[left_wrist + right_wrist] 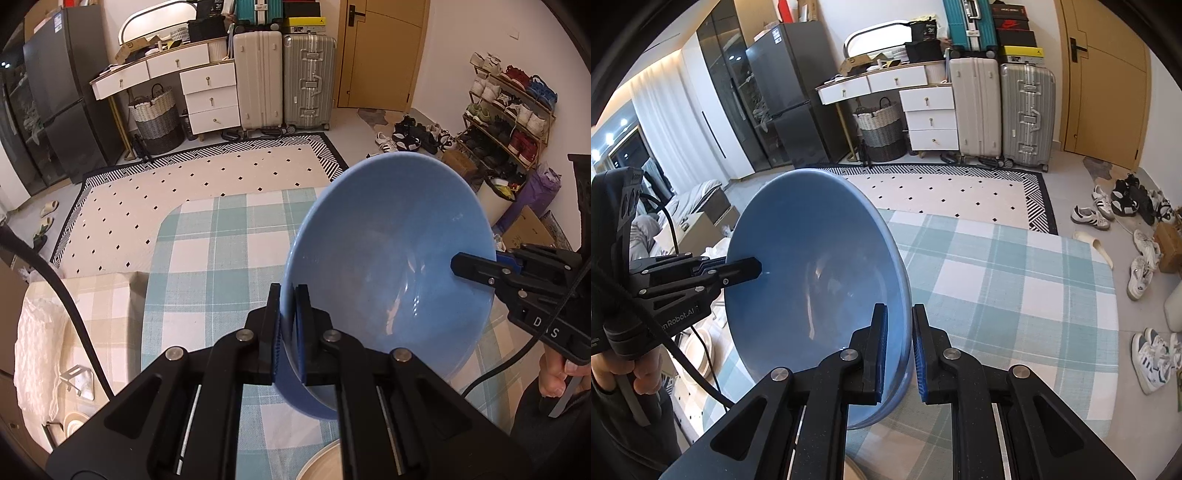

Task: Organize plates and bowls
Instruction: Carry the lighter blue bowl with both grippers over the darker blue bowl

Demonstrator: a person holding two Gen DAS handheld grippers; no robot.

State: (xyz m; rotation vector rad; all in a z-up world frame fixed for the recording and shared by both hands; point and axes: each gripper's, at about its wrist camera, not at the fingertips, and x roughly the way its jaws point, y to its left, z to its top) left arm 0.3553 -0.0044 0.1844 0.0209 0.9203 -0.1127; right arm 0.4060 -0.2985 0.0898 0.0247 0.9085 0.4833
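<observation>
Left gripper (287, 306) clamped on the near rim of the blue bowl (388, 258), right gripper (899, 325) clamped on the opposite rim. 2-point grip likely keeps the tilted bowl steady, held clear above the checked table (221, 240).

left gripper (287, 325): black linkage arms, silver pivot screws, ribbed blue pads
right gripper (899, 354): same build, black cable trailing, white lettering showing
</observation>
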